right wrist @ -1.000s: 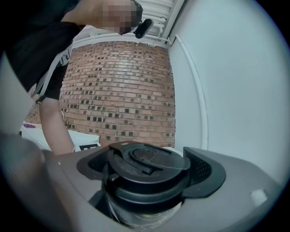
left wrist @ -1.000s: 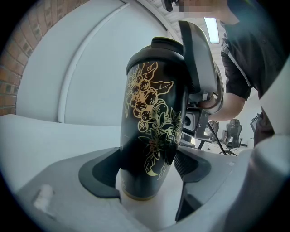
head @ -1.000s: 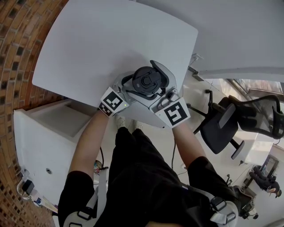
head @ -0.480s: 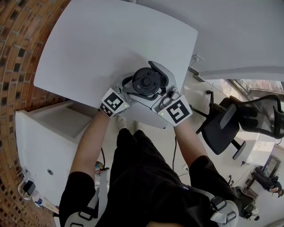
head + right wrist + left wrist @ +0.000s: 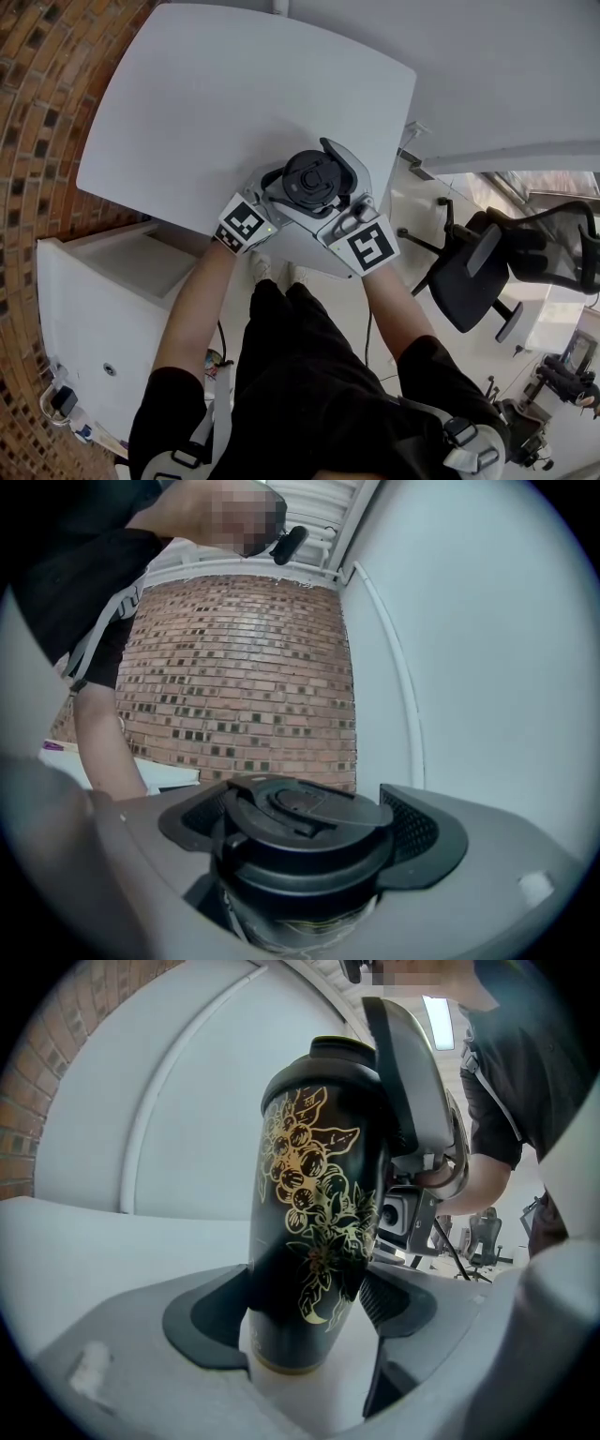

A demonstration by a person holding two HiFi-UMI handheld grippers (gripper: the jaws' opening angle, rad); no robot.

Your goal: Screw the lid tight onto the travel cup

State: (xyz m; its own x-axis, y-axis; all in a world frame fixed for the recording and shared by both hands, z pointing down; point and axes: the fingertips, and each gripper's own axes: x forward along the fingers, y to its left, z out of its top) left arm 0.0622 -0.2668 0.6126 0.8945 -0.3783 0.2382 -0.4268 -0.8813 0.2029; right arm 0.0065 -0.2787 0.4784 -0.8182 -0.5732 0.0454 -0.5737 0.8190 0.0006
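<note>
A black travel cup with a gold flower print stands upright near the front edge of the white table. My left gripper is shut on the cup's lower body, a pad pressing on each side. The black lid sits on top of the cup, and my right gripper is shut around it, with a pad on each side. From the head view I see the lid from above, the left gripper coming in from the lower left and the right gripper from the lower right.
The cup stands close to the table's near rounded edge. A white cabinet sits below on the left against a brick wall. A black office chair stands on the floor to the right.
The right gripper's marker cube has swung slightly around the lid. The left gripper keeps its hold on the cup body, and the cup stays in place.
</note>
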